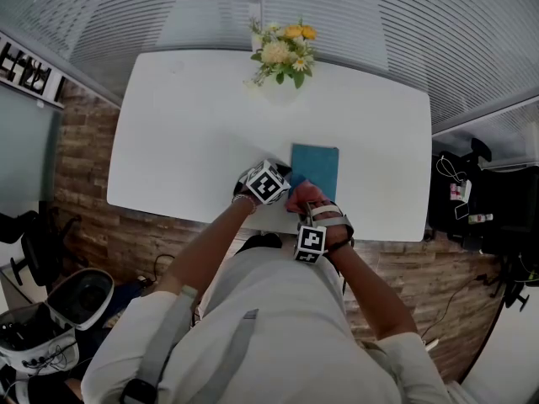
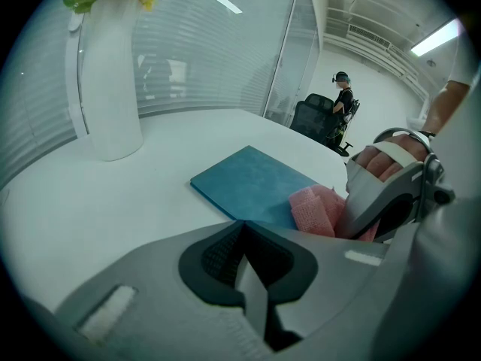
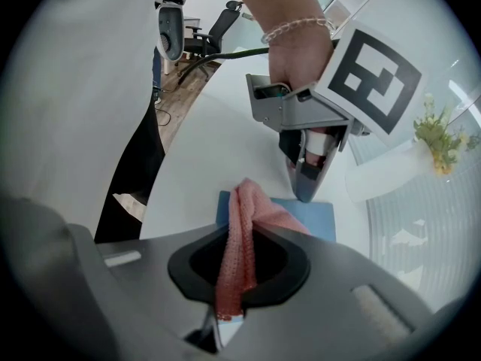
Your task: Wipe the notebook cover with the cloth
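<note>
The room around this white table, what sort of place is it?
Probably an office meeting room: ribbed glass partition walls, a black office chair nearby, and a plain white table with a vase of flowers.

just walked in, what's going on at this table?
A person works at a white table with two hand-held grippers. The right gripper has its jaws shut on a pink cloth that rests on the near end of the teal notebook. The left gripper, jaws shut and empty, points down at the notebook's edge.
</note>
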The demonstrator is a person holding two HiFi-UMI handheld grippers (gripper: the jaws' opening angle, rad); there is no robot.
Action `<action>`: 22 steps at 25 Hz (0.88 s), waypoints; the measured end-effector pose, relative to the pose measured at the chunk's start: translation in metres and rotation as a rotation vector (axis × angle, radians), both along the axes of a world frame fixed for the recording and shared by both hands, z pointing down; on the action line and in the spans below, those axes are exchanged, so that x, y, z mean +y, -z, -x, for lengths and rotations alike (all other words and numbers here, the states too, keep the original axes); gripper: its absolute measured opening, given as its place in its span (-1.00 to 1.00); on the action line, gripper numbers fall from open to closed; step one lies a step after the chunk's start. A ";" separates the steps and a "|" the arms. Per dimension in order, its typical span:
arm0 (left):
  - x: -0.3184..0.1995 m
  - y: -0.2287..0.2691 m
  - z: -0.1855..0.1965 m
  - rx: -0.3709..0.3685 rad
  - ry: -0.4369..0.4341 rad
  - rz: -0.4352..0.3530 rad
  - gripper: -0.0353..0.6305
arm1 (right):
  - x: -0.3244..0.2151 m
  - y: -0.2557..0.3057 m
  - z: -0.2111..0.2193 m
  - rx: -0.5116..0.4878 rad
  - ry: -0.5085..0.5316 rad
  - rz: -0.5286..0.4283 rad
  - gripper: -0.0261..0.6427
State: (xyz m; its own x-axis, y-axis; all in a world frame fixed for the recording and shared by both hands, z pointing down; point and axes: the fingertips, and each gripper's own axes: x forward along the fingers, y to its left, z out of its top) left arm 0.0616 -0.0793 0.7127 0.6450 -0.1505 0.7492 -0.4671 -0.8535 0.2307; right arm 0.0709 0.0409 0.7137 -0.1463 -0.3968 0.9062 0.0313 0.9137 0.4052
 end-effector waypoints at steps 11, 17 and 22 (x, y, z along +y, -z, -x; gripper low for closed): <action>-0.003 0.001 -0.001 0.005 0.004 -0.004 -0.90 | 0.005 0.001 0.000 0.006 0.003 0.018 -0.89; -0.002 0.000 -0.002 0.007 0.006 -0.003 -0.90 | -0.004 0.000 -0.003 -0.013 -0.010 0.032 -0.85; -0.003 0.002 -0.001 0.006 0.006 -0.005 -0.90 | -0.065 0.031 -0.011 -0.062 -0.105 -0.079 -0.85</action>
State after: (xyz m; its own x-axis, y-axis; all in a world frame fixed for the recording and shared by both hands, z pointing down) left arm 0.0623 -0.0827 0.7106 0.6484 -0.1576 0.7448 -0.4708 -0.8518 0.2296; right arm 0.0816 -0.0239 0.6827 -0.1549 -0.4828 0.8619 -0.0896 0.8757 0.4744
